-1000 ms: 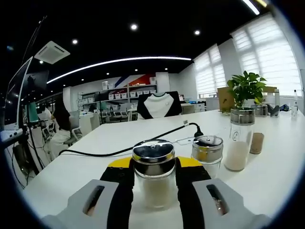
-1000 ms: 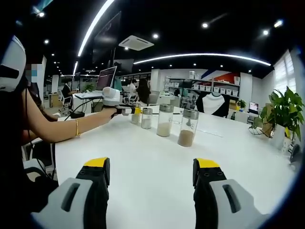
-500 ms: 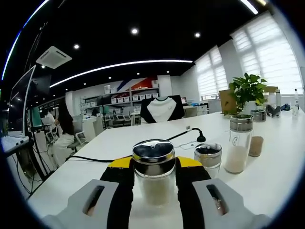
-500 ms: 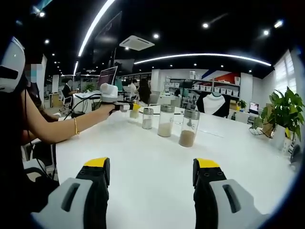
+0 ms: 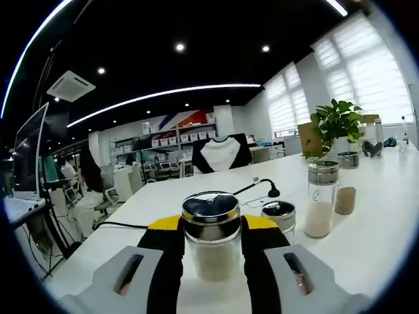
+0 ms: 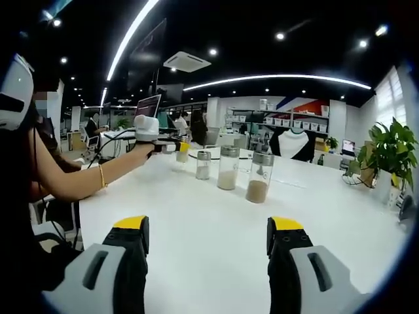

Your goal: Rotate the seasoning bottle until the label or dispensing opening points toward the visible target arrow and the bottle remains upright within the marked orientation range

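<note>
— On the white table (image 6: 216, 229), what differs from a second ago?

— From my station, the left gripper (image 5: 211, 245) stays clamped on the seasoning bottle (image 5: 211, 235), which sits upright between its jaws exactly as before. In the left gripper view the background has slid: the short jar (image 5: 278, 217) and the tall jar of white powder (image 5: 322, 199) now sit lower and further left, and the black cable (image 5: 258, 186) has shifted too. That is my camera swinging, not the jars moving. In the right gripper view the held bottle has risen slightly and moved left, away from the short jar (image 6: 203, 165).

— And the hands?

— In the right gripper view I see the person's left arm (image 6: 85, 183) stretched forward over the table, a bracelet (image 6: 101, 176) on the wrist, the left gripper (image 6: 167, 148) held out level just left of the row of jars, with the jar of brown powder (image 6: 259, 178) at the row's right end. The right gripper (image 6: 206, 252) hangs low over bare table, jaws spread wide, grasping nothing.
</note>
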The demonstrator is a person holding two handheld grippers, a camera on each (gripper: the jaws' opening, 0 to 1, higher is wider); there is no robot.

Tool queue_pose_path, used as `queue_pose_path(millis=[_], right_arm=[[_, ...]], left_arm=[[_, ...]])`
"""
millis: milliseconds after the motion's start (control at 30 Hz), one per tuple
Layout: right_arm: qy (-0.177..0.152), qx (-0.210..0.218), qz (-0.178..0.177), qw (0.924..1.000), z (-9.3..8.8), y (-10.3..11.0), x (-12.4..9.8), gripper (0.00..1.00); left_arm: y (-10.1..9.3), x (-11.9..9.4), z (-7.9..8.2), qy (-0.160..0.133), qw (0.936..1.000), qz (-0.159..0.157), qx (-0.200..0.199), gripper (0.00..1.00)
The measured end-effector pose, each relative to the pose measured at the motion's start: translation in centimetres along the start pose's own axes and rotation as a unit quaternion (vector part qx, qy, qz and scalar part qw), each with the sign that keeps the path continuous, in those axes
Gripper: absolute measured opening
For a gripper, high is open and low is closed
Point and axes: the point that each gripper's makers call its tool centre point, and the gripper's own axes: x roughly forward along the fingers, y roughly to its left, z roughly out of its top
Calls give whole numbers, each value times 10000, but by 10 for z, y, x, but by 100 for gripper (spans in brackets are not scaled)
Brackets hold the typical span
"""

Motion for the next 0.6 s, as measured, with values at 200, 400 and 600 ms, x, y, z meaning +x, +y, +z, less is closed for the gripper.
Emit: queue_pose_path(millis=[200,400,600], right_arm=[[-41,126,-187,9997,2,-8,-3,87],[-21,136,-397,9991,1,-18,-5,88],[-18,273,-338,9991,-1,-16,-5,88]], left_arm=[[-1,-15,7,-93,9999,-81,-62,35],[-2,-31,13,-104,9999,-104,58,35],[-10,-44,20,-108,9997,-167,173,35]])
